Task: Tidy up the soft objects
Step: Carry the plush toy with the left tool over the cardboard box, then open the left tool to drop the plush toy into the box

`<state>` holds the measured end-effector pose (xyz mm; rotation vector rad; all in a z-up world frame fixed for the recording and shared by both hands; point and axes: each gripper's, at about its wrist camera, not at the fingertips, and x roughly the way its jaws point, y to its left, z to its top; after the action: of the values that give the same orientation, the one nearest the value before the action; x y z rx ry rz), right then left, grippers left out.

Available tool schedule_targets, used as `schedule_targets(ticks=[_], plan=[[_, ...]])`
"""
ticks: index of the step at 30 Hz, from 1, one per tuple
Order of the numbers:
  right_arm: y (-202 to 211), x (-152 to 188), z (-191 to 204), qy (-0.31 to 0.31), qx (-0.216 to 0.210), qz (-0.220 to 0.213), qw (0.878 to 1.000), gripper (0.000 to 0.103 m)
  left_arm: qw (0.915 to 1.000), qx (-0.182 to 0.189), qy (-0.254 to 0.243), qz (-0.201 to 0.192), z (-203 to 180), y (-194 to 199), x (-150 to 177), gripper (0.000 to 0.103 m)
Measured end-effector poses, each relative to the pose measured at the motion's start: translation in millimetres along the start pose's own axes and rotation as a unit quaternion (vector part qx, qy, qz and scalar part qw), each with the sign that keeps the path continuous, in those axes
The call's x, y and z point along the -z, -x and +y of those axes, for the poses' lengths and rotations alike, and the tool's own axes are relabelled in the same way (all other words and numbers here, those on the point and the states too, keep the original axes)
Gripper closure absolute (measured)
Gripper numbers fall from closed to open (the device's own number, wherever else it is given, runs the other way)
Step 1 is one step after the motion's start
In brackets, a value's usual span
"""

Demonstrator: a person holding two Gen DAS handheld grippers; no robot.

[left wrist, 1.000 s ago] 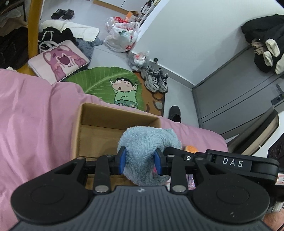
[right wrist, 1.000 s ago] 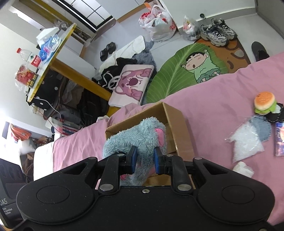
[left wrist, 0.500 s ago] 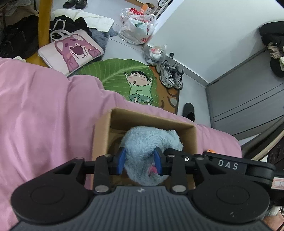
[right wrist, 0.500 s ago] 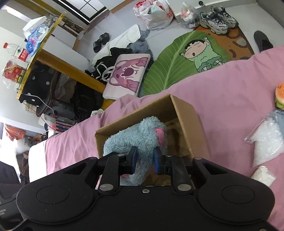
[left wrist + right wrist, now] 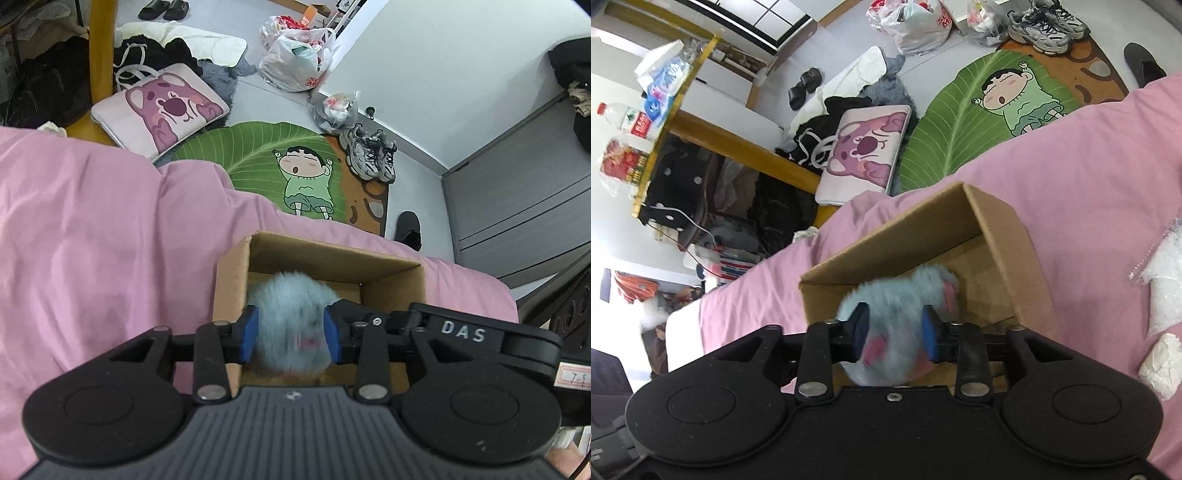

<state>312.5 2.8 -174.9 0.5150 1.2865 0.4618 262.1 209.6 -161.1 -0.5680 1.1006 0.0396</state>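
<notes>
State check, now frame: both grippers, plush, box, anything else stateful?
left gripper: shut on blue plush toy
right gripper: shut on blue plush toy
blue plush toy: blurred, partly inside box
cardboard box: open, upright on pink bedding
clear plastic bag: lying flat on bedding

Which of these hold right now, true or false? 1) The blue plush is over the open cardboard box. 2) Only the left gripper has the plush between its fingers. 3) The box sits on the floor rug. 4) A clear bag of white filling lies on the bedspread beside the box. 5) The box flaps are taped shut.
1) True: the blue plush is blurred with motion, inside the mouth of the cardboard box.
2) False: both the left gripper and the right gripper have the plush between their fingers.
3) False: the box rests on the pink bedspread; the green rug is on the floor beyond.
4) True: the clear bag lies to the box's right.
5) False: the box is open at the top.
</notes>
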Motion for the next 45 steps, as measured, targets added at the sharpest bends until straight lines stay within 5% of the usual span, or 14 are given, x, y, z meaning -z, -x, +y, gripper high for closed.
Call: schedule_targets(ticks=[4,11,16,23,32,45], plan=[[19,0,2,0.006,-0.002,-0.018,1.000,0.053,0.9999,-0.007,-0.008,-0.009,-8,13,2,0.061],[57,0,-4,0.024,-0.017,-0.048,0.998,0.040,0.9994,-0.020,-0.002,-0.028,-21,36,10,0.025],[83,7,-12,0.040,-0.012,-0.078,0.996,0.026,0.9982,-0.032,-0.007,-0.049,-36,54,17,0.015],[112,16,-29,0.049,-0.009,-0.108,0.993,0.020,0.9963,-0.055,-0.004,-0.066,-48,71,31,0.004],[152,28,-44,0.090,-0.007,-0.155,0.984,0.006,0.9920,-0.074,-0.018,-0.101,-71,92,49,0.001],[207,38,-78,0.138,0.013,-0.204,0.969,0.002,0.9867,-0.072,-0.040,-0.140,-116,111,83,0.001]])
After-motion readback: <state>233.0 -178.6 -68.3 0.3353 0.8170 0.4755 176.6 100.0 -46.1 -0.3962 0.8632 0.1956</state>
